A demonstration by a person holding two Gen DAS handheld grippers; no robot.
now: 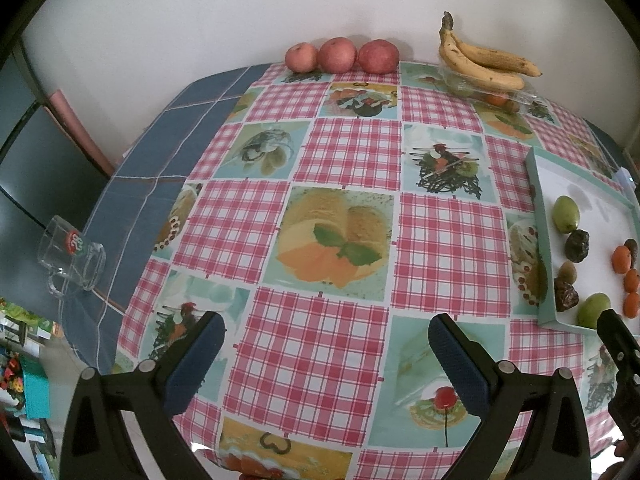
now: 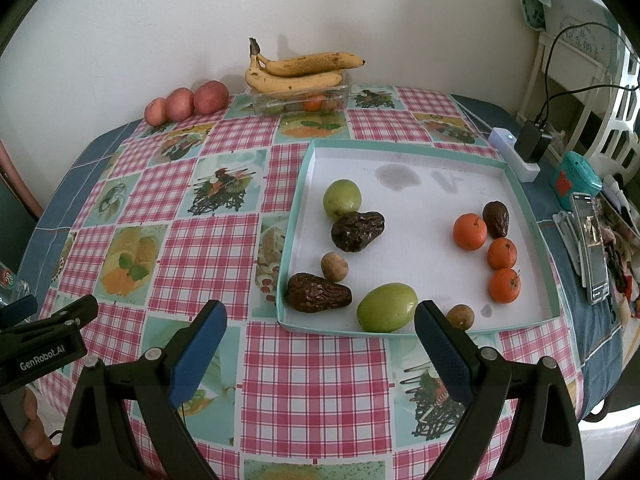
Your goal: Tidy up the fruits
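My L cam sits low behind left tongs, facing fwd over table. R cam behind right tongs, close to tray. Both share tray, bananas.

Clear box contents — blurred, banana-covered

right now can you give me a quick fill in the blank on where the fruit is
1. The bananas rest on a clear ____ by the wall.
2. The white tray holds ____ small orange fruits.
3. The ____ red apples sit in a row against the wall.
4. Both grippers, left and right, are ____.

Missing words: container; three; three; open
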